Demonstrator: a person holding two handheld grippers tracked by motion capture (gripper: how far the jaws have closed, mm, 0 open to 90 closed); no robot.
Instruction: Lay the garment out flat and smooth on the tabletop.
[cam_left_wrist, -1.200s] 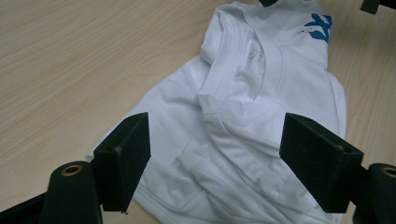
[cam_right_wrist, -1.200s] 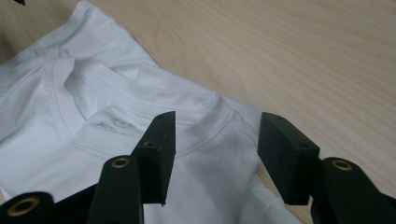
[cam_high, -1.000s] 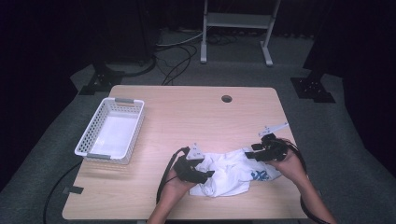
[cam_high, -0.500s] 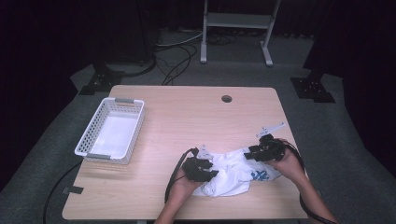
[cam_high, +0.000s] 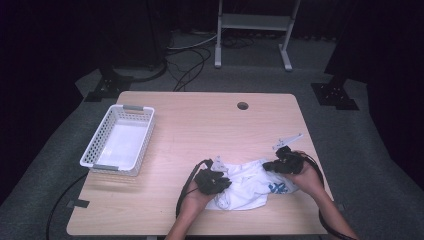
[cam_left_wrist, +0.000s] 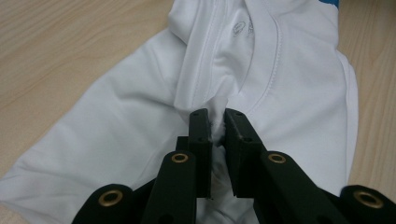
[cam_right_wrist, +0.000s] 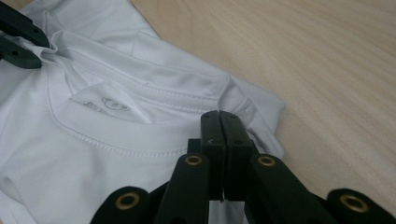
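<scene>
A crumpled white T-shirt (cam_high: 247, 187) with a blue print lies near the table's front edge. My left gripper (cam_high: 212, 181) rests on its left side. Its jaws have just been closing, and in the left gripper view (cam_left_wrist: 217, 123) they pinch a small fold of the shirt (cam_left_wrist: 289, 84) below the collar. My right gripper (cam_high: 282, 165) sits at the shirt's right end. Its jaws have also just been closing and stand together (cam_right_wrist: 219, 126) on the shirt (cam_right_wrist: 116, 135) by the collar seam. The left gripper's tip (cam_right_wrist: 18, 42) holds fabric at the far left of that view.
A white slotted basket (cam_high: 90, 155) stands at the table's left side. The wooden table (cam_high: 210, 125) has a round cable hole (cam_high: 242, 106) near its far edge. Cables and stand bases lie on the floor beyond.
The left gripper has slid a little to the right onto the shirt. Both pairs of jaws have gone from apart to closed on the fabric. The right hand stayed in place.
</scene>
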